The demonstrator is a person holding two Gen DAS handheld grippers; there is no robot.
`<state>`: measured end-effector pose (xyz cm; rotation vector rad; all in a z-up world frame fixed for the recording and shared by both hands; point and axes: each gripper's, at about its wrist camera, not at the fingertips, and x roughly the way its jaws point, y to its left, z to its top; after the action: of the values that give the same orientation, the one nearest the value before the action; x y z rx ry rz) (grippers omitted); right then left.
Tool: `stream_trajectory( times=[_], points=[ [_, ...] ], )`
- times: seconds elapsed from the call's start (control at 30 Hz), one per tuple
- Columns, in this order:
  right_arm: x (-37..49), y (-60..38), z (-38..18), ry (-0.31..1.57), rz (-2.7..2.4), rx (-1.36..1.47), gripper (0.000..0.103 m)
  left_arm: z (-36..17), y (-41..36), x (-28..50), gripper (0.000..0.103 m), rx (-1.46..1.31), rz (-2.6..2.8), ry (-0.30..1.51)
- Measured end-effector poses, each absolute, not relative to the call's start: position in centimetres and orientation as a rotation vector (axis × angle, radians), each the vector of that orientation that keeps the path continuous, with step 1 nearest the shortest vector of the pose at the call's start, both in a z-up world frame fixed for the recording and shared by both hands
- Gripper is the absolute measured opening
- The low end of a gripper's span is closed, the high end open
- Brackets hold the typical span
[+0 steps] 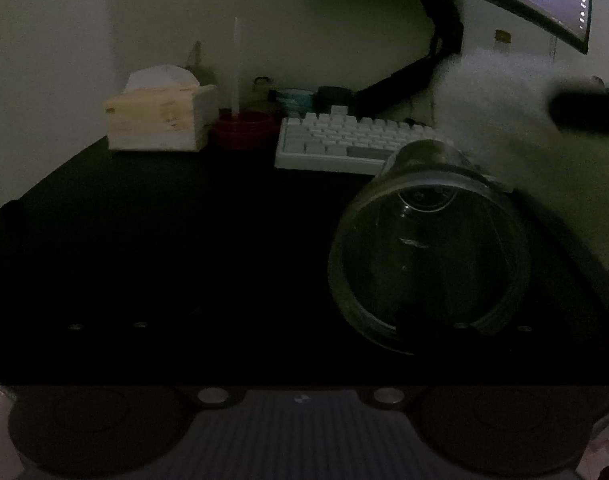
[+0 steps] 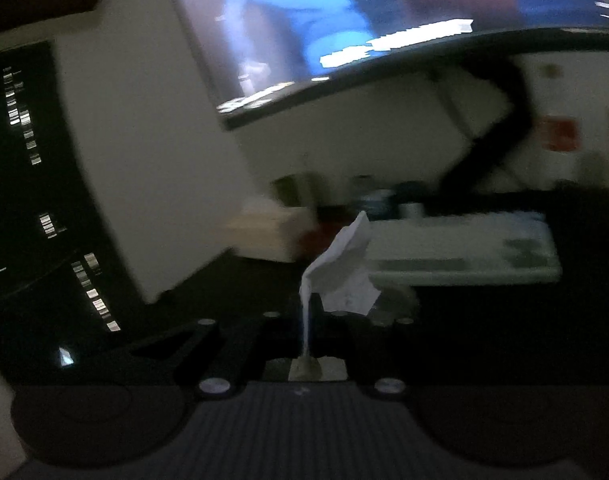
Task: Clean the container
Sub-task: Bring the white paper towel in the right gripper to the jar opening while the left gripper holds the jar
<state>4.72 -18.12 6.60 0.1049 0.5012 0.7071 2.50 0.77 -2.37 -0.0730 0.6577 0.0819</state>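
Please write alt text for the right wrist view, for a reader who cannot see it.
The right gripper is shut on a crumpled white tissue that sticks up above a dark desk. Behind, blurred, are a white keyboard, a pale tissue box and a curved lit monitor.

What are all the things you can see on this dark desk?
Clear glass jar: one, see-through, tilted with its mouth toward the left camera, desk front right.
White crumpled tissue: one, pinched in the right tool.
Pale wooden tissue box: one, desk back left.
Red round dish: one, beside the box.
White keyboard: one, behind the jar.
Curved monitor: one, lit, above the desk.
Black desk: one.
Right tool: one, black, shut on the tissue.
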Motion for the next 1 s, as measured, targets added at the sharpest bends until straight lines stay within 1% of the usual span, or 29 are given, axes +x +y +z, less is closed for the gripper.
stream_trajectory(
  times=[0.13,0.23,0.27,0.37,0.47,0.9,1.0],
  points=[
    [8.6,-13.7,5.7,0.582,0.720,0.021,0.005,-2.4,0.8,2.4,0.103,-0.071,0.073,0.657],
    [10.6,-13.2,4.5,0.659,0.710,0.027,0.007,-2.4,0.9,2.4,0.103,-0.068,0.067,0.656],
    [10.9,-13.3,4.0,0.666,0.715,0.026,0.006,-2.4,0.9,2.3,0.103,-0.067,0.066,0.656],
    [11.3,-13.9,3.4,0.657,0.712,0.022,0.006,-2.5,1.0,2.4,0.103,-0.067,0.063,0.657],
    [9.6,-14.6,2.9,0.641,0.728,-0.014,0.006,-2.4,0.9,2.4,0.103,-0.068,0.063,0.659],
    [9.7,-13.3,2.9,0.596,0.748,-0.166,0.006,-2.4,0.8,2.4,0.103,-0.063,0.057,0.657],
    [11.3,-13.9,2.8,0.625,0.744,-0.120,0.006,-2.4,0.8,2.5,0.103,-0.063,0.058,0.657]
  ],
)
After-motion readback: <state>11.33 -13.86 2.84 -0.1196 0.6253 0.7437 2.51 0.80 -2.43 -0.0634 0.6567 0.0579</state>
